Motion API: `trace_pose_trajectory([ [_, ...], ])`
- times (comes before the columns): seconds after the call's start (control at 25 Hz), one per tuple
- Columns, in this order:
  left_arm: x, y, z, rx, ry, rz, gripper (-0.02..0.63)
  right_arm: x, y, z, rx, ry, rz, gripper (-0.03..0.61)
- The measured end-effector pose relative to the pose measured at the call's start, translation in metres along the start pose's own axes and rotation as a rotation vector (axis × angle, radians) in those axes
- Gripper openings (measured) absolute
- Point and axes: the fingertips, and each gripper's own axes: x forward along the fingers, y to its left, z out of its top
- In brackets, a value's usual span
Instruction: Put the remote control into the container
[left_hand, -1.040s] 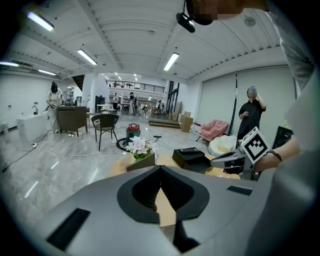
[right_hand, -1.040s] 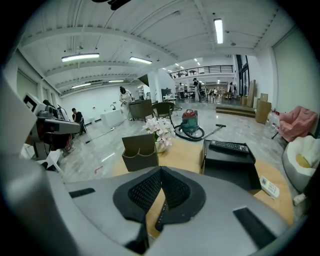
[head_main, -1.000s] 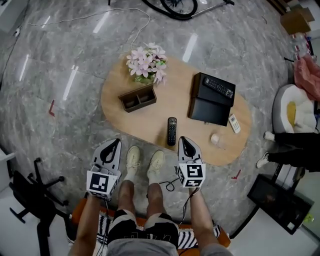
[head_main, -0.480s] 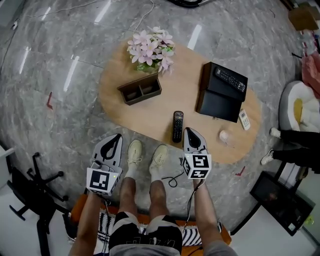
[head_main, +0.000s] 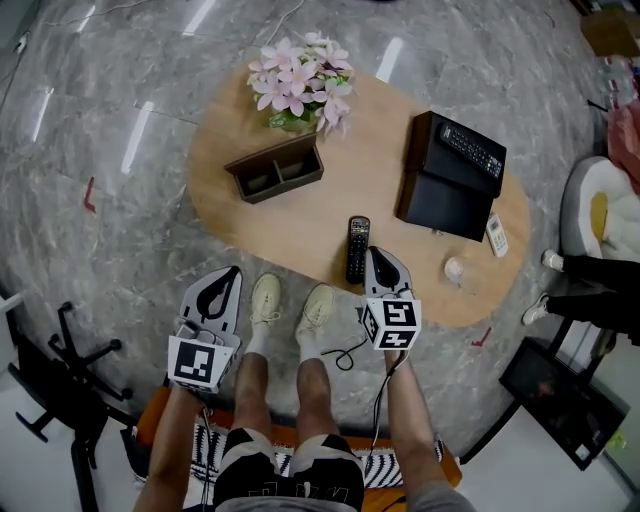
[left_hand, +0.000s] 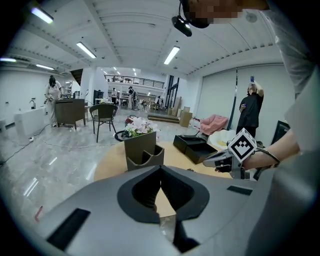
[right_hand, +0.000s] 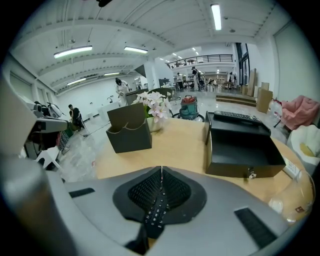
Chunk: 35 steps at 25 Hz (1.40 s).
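The remote control lies flat on the wooden surface, near the edge by the person's feet. It is not in the container. The brown container has 2 parts and stands further back, well apart from the remote control, next to the pink flowers.

The right tool is just beside the remote control, on its right. Its jaws are pressed together with nothing held. In the right gripper view the remote control shows under the closed jaws.

The left tool hangs over the floor, off the surface. Its jaws are closed too, and it holds nothing.

A black box sits open on the right, with 1 more remote on its lid.
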Motion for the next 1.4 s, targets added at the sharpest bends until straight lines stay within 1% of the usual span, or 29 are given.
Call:
trace_pose_trajectory([
  [0.2,0.001,0.000,-0.003,-0.006,0.030,0.006,0.008,0.008,-0.003,-0.010,0.005,0.044,-0.008,0.011],
  [0.28,0.002,0.000,-0.005,-0.008,0.027,0.003,0.008,0.013,-0.004,-0.014,0.001,0.064,-0.015,0.015],
  [0.36,0.003,-0.001,-0.006,-0.009,0.024,-0.004,0.006,0.018,-0.003,-0.018,0.006,0.090,-0.006,0.106],
  [0.48,0.003,0.000,-0.006,-0.010,0.037,0.002,0.008,0.026,-0.001,-0.025,0.018,0.127,0.004,0.150],
  [0.6,0.004,0.000,-0.005,-0.008,0.034,0.000,0.006,0.035,-0.001,-0.031,0.023,0.161,-0.001,0.206],
  [0.72,0.005,0.000,-0.007,-0.010,0.025,-0.009,0.008,0.044,-0.003,-0.039,0.041,0.193,-0.012,0.236],
  [1.04,0.008,0.005,-0.014,-0.031,0.030,-0.009,0.006,0.054,-0.005,-0.050,0.060,0.243,-0.031,0.239],
  [1.2,0.010,0.007,-0.015,-0.030,0.036,-0.011,0.008,0.058,-0.008,-0.054,0.053,0.258,-0.050,0.239],
  [1.4,0.012,0.011,-0.021,-0.047,0.040,-0.007,0.008,0.064,-0.009,-0.057,0.038,0.282,-0.060,0.239],
])
